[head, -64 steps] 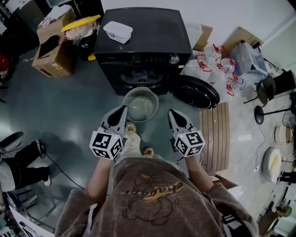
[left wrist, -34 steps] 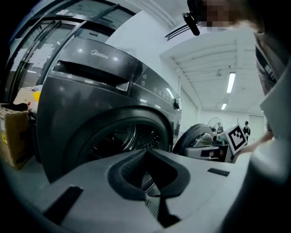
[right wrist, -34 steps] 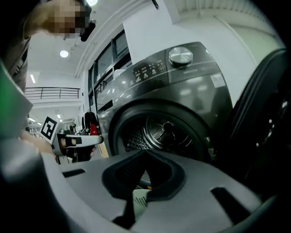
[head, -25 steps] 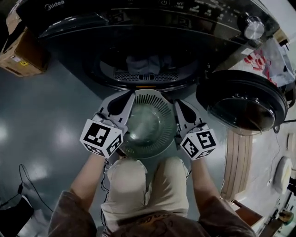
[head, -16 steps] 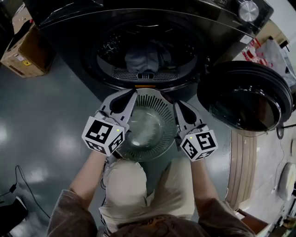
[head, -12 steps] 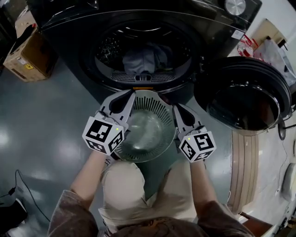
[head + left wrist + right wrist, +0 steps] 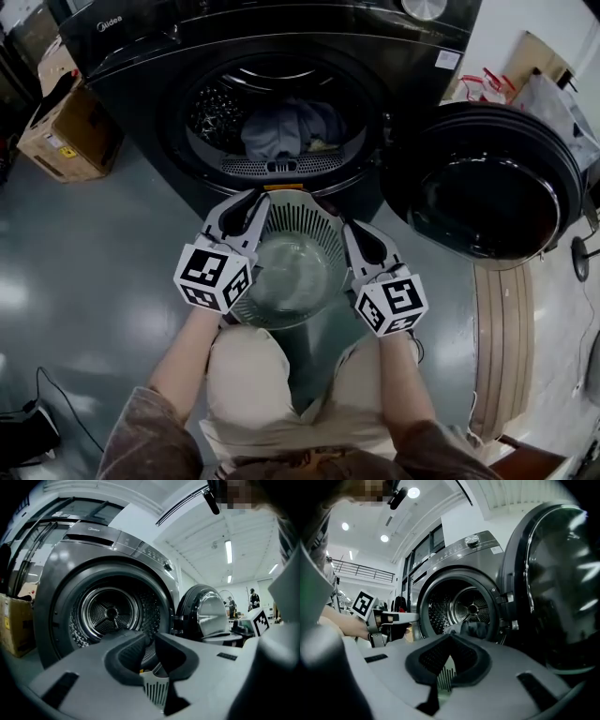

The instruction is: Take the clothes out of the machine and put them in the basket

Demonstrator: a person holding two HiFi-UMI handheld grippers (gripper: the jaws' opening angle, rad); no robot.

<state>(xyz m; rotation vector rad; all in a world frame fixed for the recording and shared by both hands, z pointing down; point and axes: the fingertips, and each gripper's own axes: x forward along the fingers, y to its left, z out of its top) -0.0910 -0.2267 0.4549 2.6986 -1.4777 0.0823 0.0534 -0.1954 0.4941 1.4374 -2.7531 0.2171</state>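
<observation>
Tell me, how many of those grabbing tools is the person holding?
2. The left gripper grips the left rim of the basket, jaws just easing open slightly; the right gripper grips its right rim. None looks hidden.

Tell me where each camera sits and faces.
Head view: on the head, facing down at left gripper, right gripper, arms, thighs, basket.
Left gripper view: on left gripper, facing the drum; jaws, just opening, straddle basket rim.
Right gripper view: on right gripper, facing drum, clothes; jaws on rim.
Shared: both gripper views show the door.
</observation>
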